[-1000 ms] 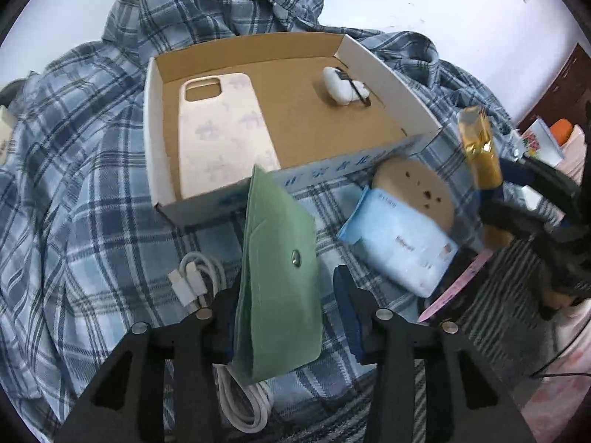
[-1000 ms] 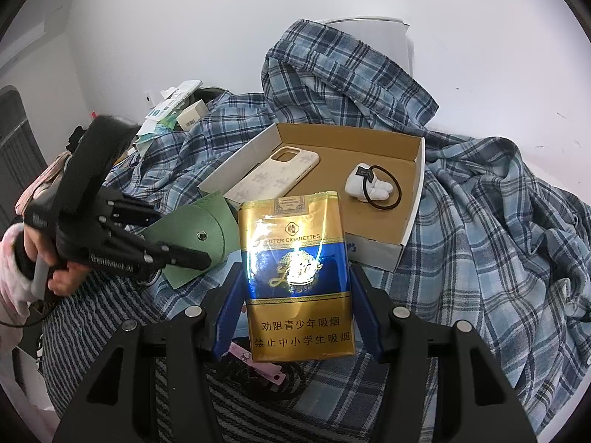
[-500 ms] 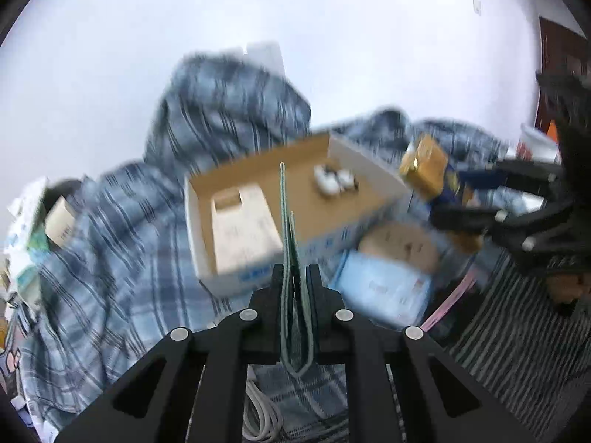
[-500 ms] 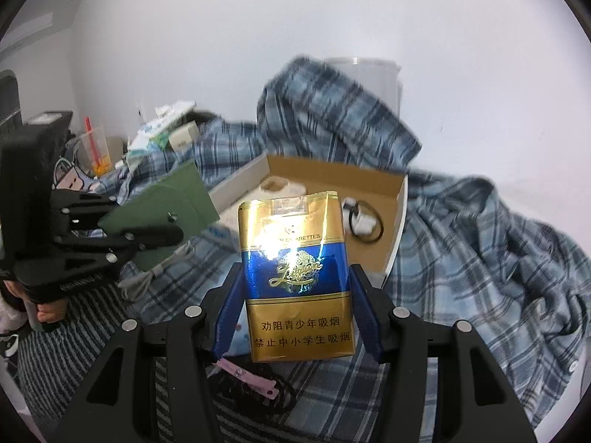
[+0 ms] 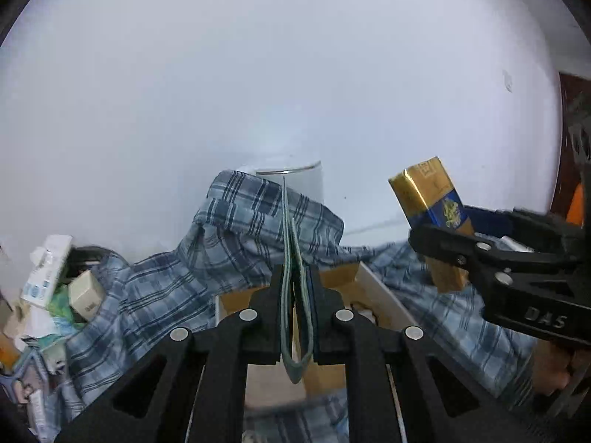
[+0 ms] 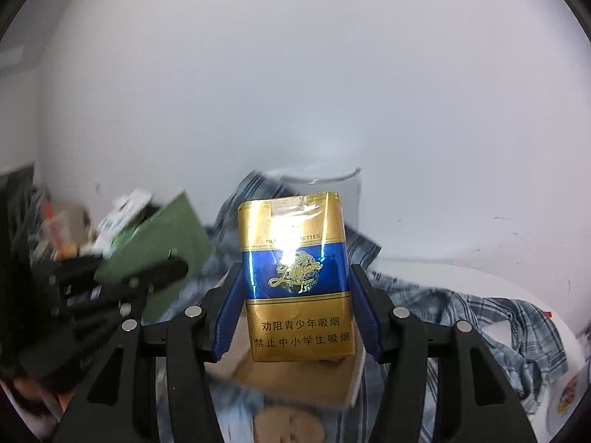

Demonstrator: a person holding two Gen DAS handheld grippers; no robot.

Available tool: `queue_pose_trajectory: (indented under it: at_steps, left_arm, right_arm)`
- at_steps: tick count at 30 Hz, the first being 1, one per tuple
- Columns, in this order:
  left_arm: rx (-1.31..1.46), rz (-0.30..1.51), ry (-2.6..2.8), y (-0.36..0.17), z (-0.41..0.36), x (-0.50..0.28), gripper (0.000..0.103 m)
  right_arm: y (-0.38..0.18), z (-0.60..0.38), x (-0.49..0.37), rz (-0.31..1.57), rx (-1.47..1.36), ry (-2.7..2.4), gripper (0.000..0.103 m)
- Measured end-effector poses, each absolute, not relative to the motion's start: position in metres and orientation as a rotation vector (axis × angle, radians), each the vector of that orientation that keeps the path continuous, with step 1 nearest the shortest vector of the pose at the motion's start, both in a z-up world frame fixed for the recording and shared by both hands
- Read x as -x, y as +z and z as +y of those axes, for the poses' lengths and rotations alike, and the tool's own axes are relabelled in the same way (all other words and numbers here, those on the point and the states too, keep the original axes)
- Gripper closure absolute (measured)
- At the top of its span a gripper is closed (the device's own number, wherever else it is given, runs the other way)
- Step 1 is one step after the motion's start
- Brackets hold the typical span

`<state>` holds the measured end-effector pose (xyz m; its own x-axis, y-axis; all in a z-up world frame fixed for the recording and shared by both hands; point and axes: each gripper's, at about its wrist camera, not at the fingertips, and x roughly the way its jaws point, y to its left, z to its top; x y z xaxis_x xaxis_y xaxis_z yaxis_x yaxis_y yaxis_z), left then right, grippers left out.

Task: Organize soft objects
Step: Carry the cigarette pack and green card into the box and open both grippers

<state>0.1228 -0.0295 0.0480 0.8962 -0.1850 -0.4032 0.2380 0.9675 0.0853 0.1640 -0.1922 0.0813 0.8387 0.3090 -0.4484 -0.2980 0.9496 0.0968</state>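
Both tongs are lifting clear of the box: left tongs clamping the green pouch, right tongs gripping the cigarette pack, ready for placing.

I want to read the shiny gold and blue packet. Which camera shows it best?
The right wrist view: the gold and blue packet faces the camera upright, its print readable, gripped by the right gripper. The left wrist view shows it smaller, tilted, edge-on.

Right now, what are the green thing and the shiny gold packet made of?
The green pouch looks like matte felt or soft faux leather: dull, with thick, flexible edges. The gold packet looks like paper under glossy clear film: bright glare and crinkles show.
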Motion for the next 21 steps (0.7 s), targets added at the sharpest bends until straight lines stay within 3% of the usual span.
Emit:
queue_pose_trajectory:
  at_steps: [6, 21]
  left_arm:
    - [-0.064, 0.439, -0.212, 0.046, -0.021, -0.167, 0.092]
    - [-0.038, 0.739, -0.204, -0.045, -0.011, -0.217, 0.092]
  right_arm:
    - [0.044, -0.195, -0.206, 0.543, -0.083, 0.28, 0.049]
    - [-0.038, -0.185, -0.231, 0.763, -0.042, 0.325, 0.049]
